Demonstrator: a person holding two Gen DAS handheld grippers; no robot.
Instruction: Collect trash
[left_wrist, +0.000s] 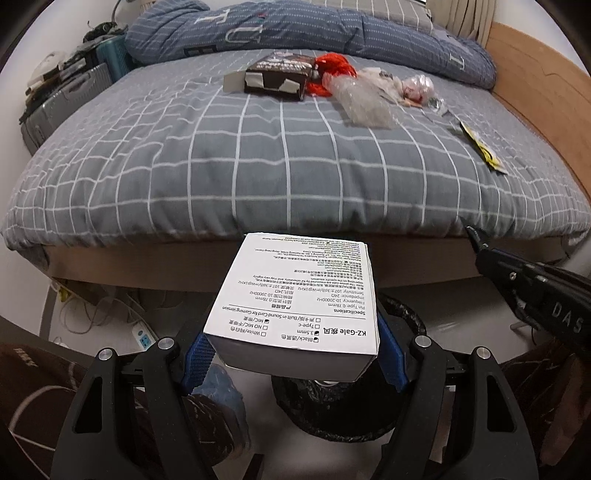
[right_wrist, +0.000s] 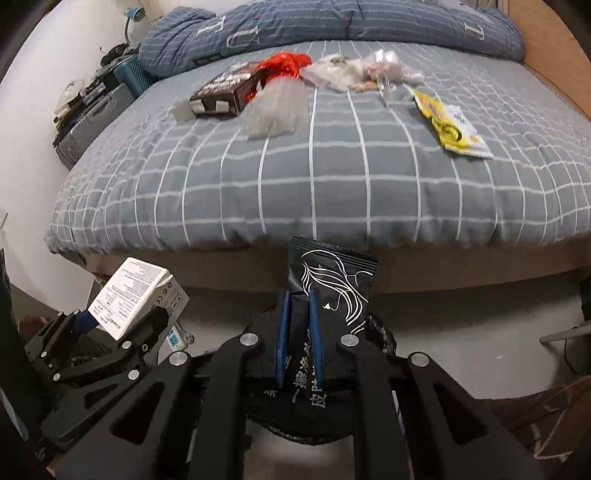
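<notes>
White box (left_wrist: 295, 295) is clamped by the left gripper (left_wrist: 295, 356), black sachet (right_wrist: 332, 288) by the right gripper (right_wrist: 299, 332); beyond, litter is strewn on the grey checked bed (left_wrist: 258, 166).

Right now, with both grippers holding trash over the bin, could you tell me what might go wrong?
The white box sticks out far past the left gripper, so it might tip and miss the black-lined bin when let go. The right gripper pinches only a strip of the black sachet, which could slip or snag.
</notes>
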